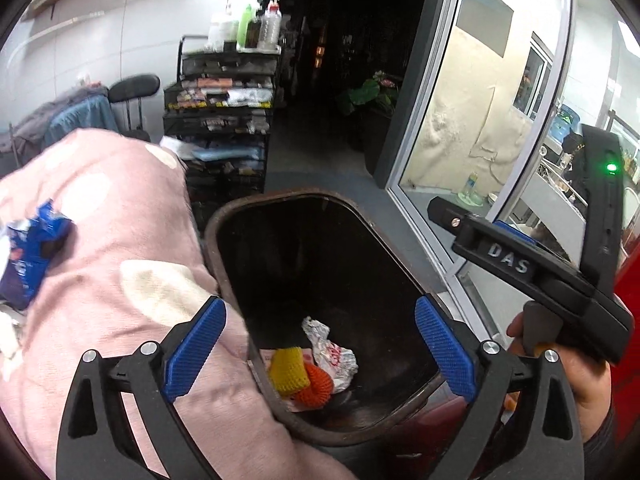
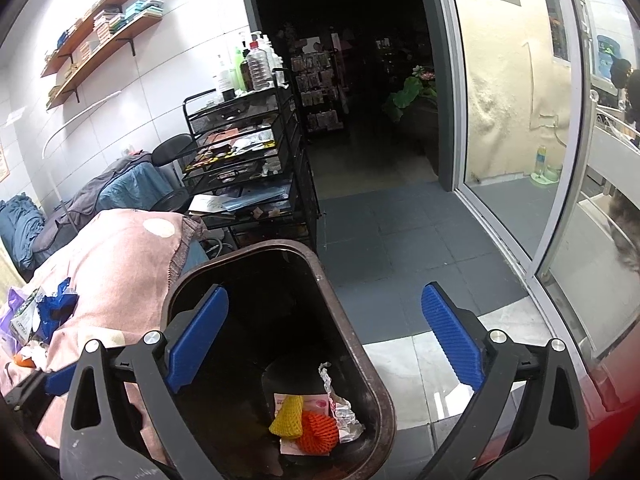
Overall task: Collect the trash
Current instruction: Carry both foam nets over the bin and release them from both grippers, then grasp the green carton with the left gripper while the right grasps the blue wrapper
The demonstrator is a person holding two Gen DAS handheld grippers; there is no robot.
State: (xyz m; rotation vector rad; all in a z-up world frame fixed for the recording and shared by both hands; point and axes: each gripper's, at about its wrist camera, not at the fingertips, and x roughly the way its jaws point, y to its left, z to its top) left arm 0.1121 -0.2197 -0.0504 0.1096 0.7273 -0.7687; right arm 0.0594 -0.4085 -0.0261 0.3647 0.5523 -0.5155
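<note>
One raised label "DAS" (image 1: 508, 258) on right tool (image 1: 460, 220), wrapper (image 1: 334, 354) print unreadable

The bin (image 2: 360, 360) mouth gapes unobstructed, pink blanket (image 2: 120, 280) crowding its left rim, bare floor (image 2: 400, 240) right.

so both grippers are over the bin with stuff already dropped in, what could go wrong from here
The left gripper hangs close to the bin rim, so swinging back toward the blue wrapper on the pink blanket might knock the bin. The wrapper pile looks loose, so pieces might slide off the blanket.
</note>
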